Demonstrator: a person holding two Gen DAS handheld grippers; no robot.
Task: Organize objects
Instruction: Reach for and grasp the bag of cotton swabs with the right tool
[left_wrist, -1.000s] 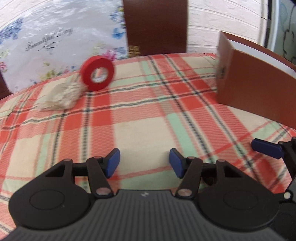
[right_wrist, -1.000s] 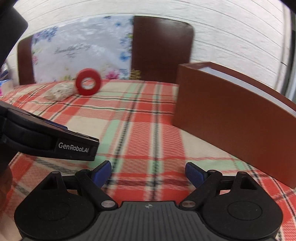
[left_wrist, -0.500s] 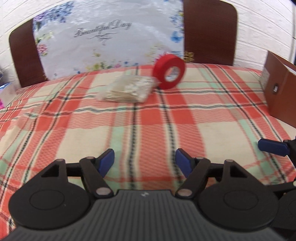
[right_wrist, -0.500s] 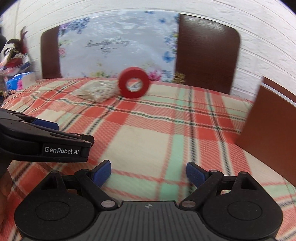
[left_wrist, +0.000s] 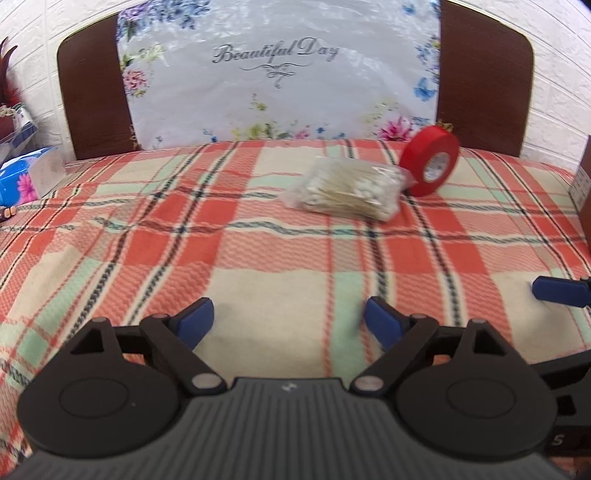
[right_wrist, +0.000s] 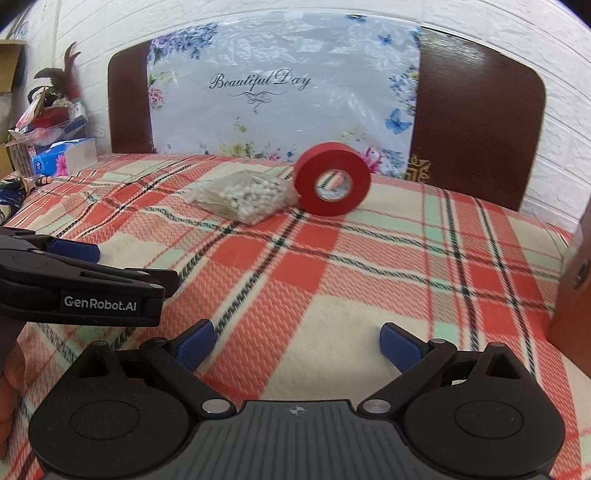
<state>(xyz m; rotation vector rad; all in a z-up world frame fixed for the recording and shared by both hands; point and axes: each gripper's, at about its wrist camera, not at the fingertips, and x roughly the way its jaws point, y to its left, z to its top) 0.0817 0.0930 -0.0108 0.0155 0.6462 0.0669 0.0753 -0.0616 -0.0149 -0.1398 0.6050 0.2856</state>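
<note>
Left wrist view: a plaid cloth (left_wrist: 258, 258) is seen covering the surface, with a dark headboard (left_wrist: 484, 74) behind it partly draped by a floral sheet (left_wrist: 277, 81) lettered "Beautiful Day". All places are given relative to the red tape roll (left_wrist: 430, 160), which is stood on edge at the far side of the cloth. A bag of cotton swabs (left_wrist: 345, 188) is laid just left of the roll, touching it. A brown box (right_wrist: 572, 295) is seen well to the right of the roll, a tissue pack (left_wrist: 26, 177) far to its left. The left gripper (left_wrist: 288, 321) is held well short of the roll; its jaws have just been opening and are spread wide, with nothing between them. The right gripper (right_wrist: 297, 341) is likewise held wide and empty, its jaws also just opened further.
</note>
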